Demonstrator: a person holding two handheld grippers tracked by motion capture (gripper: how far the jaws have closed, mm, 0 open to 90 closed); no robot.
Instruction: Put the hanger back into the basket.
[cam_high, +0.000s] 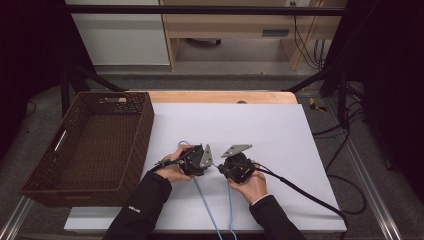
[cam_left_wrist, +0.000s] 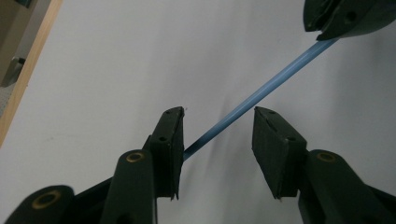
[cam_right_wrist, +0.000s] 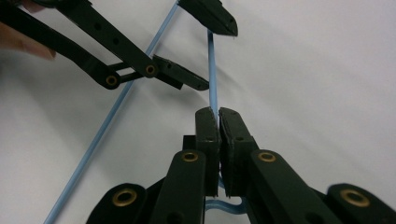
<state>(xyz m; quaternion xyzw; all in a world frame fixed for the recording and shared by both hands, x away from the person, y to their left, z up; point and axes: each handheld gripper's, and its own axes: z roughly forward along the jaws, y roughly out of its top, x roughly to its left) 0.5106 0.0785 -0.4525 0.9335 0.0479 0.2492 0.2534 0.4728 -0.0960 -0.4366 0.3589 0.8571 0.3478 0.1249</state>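
My right gripper is clenched on the blue cord, pads pinching it flat — that end is secure. My left gripper stands part open with the cord running between its pads, brushing the one on the left of that view and clear of the other; nothing is pinched there yet. To do this well I want the cord centred in the gap before I squeeze, so it seats on the flat of both pads and not on an edge. The right hand should hold steady and keep the stretch between the two grippers taut — slack would let it slip out sideways. Outward from here: both hands sit close together over the near middle of the white sheet, the cord's two tails trailing toward the near edge, and the brown wicker basket waits at the left.
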